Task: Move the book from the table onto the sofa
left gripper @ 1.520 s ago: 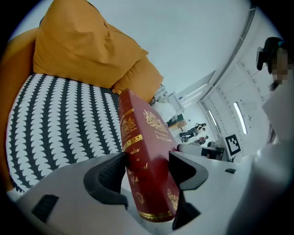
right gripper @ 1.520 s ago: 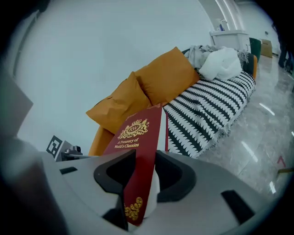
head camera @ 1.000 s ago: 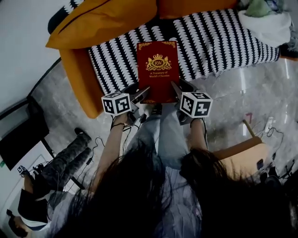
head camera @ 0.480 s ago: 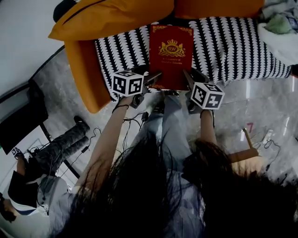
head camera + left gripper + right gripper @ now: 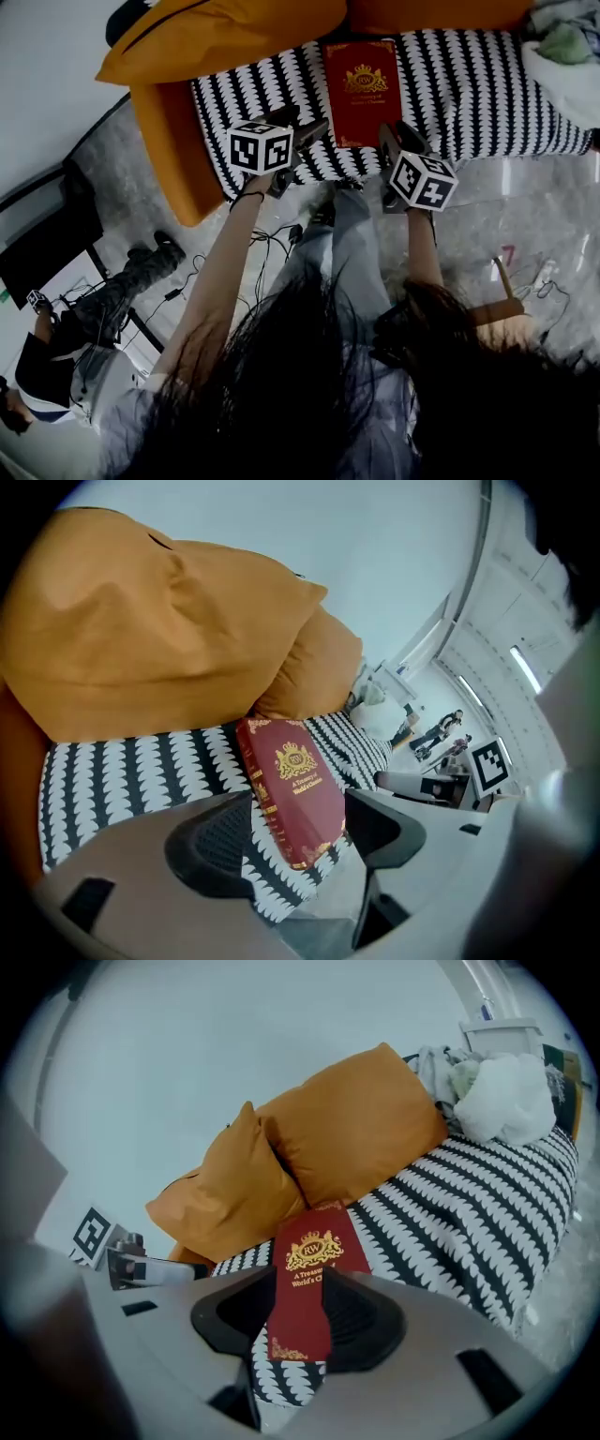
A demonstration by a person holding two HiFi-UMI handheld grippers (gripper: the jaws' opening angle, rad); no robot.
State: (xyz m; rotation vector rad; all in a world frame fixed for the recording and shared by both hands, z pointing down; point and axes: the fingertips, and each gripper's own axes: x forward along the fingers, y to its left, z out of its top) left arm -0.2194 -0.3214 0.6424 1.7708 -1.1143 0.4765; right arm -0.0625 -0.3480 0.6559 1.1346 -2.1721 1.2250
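Observation:
The dark red book (image 5: 363, 92) with a gold crest lies face up over the sofa's black-and-white striped seat (image 5: 253, 94), its far end close to the orange cushions (image 5: 225, 37). My left gripper (image 5: 307, 129) is at its near left corner and my right gripper (image 5: 398, 142) at its near right corner. In the left gripper view the book (image 5: 295, 789) sits corner-first between the jaws of the left gripper (image 5: 300, 808), which is shut on it. In the right gripper view the right gripper (image 5: 300, 1283) is shut on the book (image 5: 314, 1260), one pad over the cover.
A heap of white and green cloth (image 5: 562, 52) fills the sofa's right end. A person (image 5: 84, 347) sits on the marble floor at lower left beside a dark low table (image 5: 47, 248). Cables (image 5: 272, 244) trail on the floor, and a wooden seat (image 5: 506, 305) stands at the right.
Both grippers have carried the book away from me, from over the sofa's front edge to further over the striped seat, nearer the cushions. Both grips look unchanged.

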